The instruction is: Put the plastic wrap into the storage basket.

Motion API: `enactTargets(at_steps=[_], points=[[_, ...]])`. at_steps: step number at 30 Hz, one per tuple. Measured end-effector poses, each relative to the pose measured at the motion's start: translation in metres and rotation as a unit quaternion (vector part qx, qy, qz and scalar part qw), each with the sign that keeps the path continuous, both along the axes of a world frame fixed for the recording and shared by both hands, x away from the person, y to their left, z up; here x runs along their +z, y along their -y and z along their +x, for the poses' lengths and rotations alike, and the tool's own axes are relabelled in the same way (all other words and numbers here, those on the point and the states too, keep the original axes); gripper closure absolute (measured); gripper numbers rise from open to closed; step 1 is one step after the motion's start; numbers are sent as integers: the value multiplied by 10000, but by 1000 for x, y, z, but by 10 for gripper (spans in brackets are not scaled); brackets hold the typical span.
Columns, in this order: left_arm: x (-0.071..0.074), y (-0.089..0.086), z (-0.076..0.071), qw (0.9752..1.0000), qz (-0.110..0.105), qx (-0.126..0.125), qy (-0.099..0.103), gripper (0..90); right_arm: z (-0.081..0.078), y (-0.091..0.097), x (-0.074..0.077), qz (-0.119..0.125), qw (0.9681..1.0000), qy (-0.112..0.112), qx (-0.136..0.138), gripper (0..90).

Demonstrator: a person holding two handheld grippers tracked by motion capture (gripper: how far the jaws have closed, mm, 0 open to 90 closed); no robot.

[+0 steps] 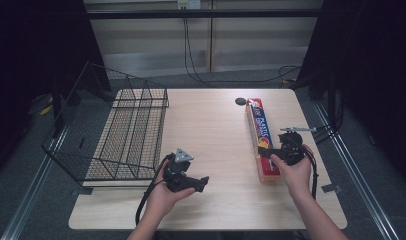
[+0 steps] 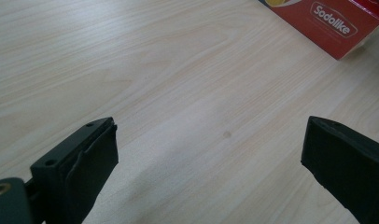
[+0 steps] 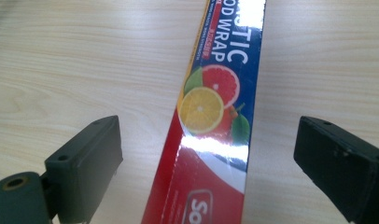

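Straddling plastic wrap box [image 3: 214, 116] near table's [image 1: 211, 145] right edge: right gripper [image 3: 206, 154] spread, untouching; left gripper [image 2: 211, 154] spread, empty. We judge box light, stiff, glossy-slick; grip mid-length across width.

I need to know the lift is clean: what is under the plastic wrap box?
The plastic wrap box lies flat on the table, between the right gripper's open jaws. The wood directly beneath it is covered.

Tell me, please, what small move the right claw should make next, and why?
Probably lower and close. The right claw stands open astride the plastic wrap box, its jaws clear of both long sides, so nothing grips the box yet. The left claw is open above bare table, and a wire basket waits at the left.
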State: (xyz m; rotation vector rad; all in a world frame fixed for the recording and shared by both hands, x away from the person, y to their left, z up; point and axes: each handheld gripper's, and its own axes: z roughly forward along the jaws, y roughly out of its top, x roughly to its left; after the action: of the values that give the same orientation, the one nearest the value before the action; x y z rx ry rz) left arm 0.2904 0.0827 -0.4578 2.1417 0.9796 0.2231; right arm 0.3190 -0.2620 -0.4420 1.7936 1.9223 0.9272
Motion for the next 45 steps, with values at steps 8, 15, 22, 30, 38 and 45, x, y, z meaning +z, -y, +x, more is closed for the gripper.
enactTargets(at_steps=[8,15,22,30,38,45], points=[[-3,5,-2,10000,-17,-86,-17,36,24,-6,-3,-130,9995,-235,-168,75],[-3,6,-2,9999,45,-161,-23,36,42,-9,-7,-368,9982,-353,-325,61],[-5,8,-2,9995,162,-252,-48,36,57,-14,-11,-538,9973,-419,-289,75],[-5,9,-3,9996,76,-240,-88,37,69,-19,-13,-430,9967,-521,-450,93],[-4,9,-3,9994,128,-310,-82,37,77,-20,-19,-440,9946,-588,-730,136],[-5,9,-3,9995,145,-278,-54,36,82,-20,-26,-503,9929,-752,-778,189]])
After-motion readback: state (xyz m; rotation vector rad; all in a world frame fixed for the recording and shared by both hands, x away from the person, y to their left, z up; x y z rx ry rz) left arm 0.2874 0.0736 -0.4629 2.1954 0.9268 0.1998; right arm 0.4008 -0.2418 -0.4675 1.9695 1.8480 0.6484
